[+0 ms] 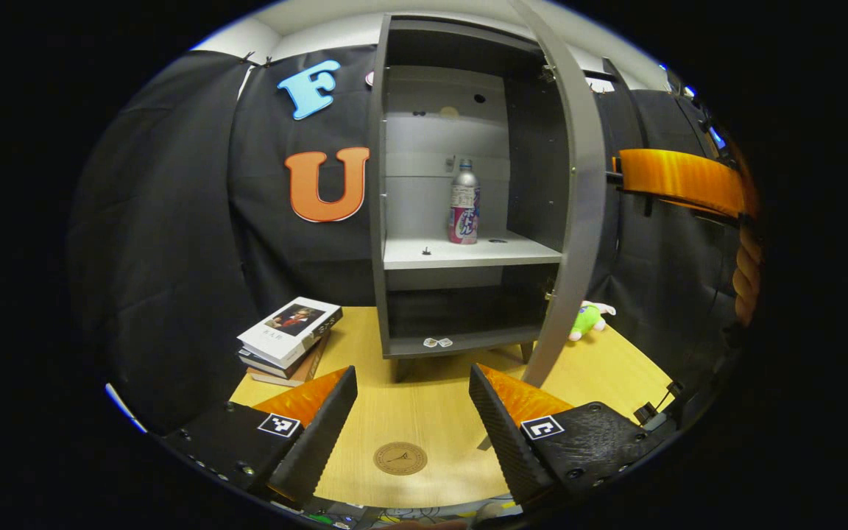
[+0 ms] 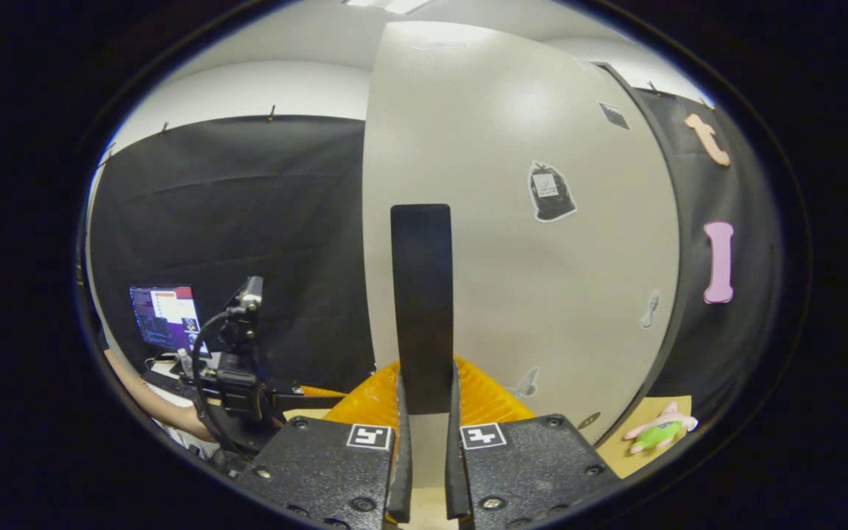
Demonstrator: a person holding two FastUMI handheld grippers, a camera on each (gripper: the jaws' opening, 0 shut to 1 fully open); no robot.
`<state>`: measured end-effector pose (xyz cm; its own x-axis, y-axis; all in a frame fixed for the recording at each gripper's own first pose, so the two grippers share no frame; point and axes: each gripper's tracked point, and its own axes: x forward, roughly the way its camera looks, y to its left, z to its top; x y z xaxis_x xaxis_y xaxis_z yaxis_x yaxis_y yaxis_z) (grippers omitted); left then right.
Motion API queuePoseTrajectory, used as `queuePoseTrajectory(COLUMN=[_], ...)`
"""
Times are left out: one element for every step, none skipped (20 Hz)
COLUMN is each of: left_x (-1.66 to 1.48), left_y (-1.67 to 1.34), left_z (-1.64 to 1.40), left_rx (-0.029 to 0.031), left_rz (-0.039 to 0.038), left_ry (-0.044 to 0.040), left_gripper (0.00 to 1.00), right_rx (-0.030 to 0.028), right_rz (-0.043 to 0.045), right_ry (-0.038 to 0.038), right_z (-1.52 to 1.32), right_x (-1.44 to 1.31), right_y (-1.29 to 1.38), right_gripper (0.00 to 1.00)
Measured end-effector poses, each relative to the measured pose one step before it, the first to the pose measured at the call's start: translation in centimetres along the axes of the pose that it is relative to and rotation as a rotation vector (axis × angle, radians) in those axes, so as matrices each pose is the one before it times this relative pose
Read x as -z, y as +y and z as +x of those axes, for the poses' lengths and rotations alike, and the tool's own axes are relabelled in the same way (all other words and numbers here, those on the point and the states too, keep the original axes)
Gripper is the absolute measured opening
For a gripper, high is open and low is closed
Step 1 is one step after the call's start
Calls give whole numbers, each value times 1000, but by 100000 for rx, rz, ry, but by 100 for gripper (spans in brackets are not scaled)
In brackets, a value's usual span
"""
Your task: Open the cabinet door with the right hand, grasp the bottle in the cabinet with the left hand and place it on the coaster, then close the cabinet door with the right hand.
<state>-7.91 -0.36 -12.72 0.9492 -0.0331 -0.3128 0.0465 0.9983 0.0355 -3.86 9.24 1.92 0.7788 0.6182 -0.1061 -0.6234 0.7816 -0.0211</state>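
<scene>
I can't make out any wording: the bottle [image 1: 464, 202] in the cabinet [image 1: 468, 184] carries a label too small to read. The book [image 1: 290, 330] left of the cabinet has cover print, also illegible.

My table [image 1: 424, 412] looks like pale wood with a fine grain and a soft sheen, and the round coaster [image 1: 400, 458] near its front edge looks like matt brown cork or leather. The cabinet [image 1: 461, 254] has smooth matt grey panels, its door [image 2: 512, 221] faintly satin with paper stickers and a matt dark handle [image 2: 421, 302]. Inside, the bottle [image 1: 464, 202] has a shiny metallic body under a glossy printed label, while the plush toy [image 1: 588, 319] by the right edge is fuzzy cloth.
</scene>
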Motion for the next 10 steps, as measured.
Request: queuePoseTrajectory(left_x=[-62,-38,-66,-22,3,-240,-402,-327,-308,-196], left_y=[-385,-517,-475,-443,-448,-645,-566,-464,-550,-483], left_z=[218,270,283,357,274,348,279,279,311,353], left_rx=[776,968,866,730,804,1220,956,901,1129,892], left_rz=[225,139,242,227,-189,-547,-464,-178,144,525], left_ry=[59,44,48,400,722,-254,-652,-630,-450,-75], left_gripper=[93,93,93,93,93,93,93,93,93,93], right_rx=[377,597,562,563,779,1108,1171,1282,1329,1504], right_rz=[-7,-106,-115,213,533,324,0,319,665,1030], right_ry=[193,160,-71,-162,-107,20,-134,-150,-246,-344], right_z=[-631,-540,-690,-479,-648,-466,-531,-502,-621,-412], right_x=[67,-13,160,73,136,8,127,69,98,56], right_y=[-116,-199,-197,-211,-275,-182,-256,-177,-172,-281], right_gripper=[21,21,21,21,21,21,21,21,21,21])
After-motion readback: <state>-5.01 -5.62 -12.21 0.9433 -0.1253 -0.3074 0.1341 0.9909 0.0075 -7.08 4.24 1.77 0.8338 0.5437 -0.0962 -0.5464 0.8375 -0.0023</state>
